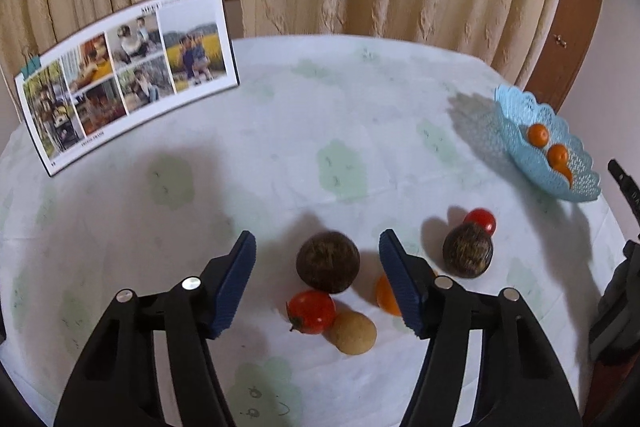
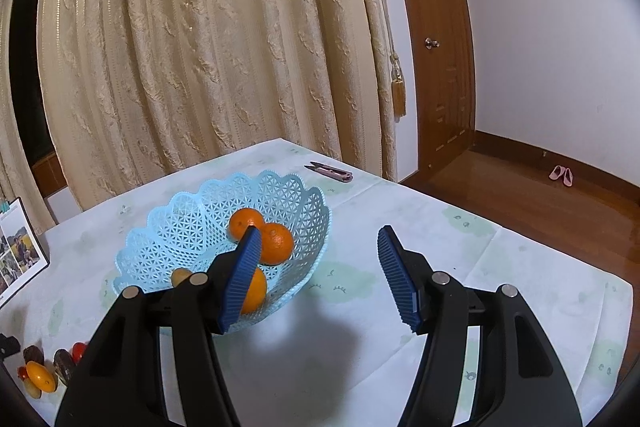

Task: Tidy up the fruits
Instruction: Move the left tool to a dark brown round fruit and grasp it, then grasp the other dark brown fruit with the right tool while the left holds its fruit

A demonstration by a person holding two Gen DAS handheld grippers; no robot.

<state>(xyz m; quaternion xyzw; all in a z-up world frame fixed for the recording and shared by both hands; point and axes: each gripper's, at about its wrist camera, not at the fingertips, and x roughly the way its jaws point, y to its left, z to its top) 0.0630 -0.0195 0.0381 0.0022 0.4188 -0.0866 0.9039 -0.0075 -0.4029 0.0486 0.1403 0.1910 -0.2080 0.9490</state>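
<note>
Fruit lies in two groups, best placed by the blue lace basket [image 2: 192,223] on the bench [image 1: 360,99]. Inside the basket sit three oranges [image 2: 276,243], with a small tan fruit [image 2: 181,275] low by its near wall, so the sorting looks partly done. Well to the left of the basket, loose on the cloth, are a dark round fruit [image 1: 328,262], a red tomato [image 1: 312,311] touching a tan ball-shaped fruit [image 1: 353,331], an orange [image 1: 386,295] half hidden behind one finger, then a second dark fruit [image 1: 467,251] with another tomato [image 1: 481,220] just behind it. The left tongs [image 1: 318,279] hang spread wide, framing the first dark fruit, probably lined up to take it next; they grip nothing. The right tongs [image 2: 316,275] are spread too and empty, just beside the basket's right rim, likely waiting clear of it. A photo card [image 1: 128,75] stands far left of the basket.
</note>
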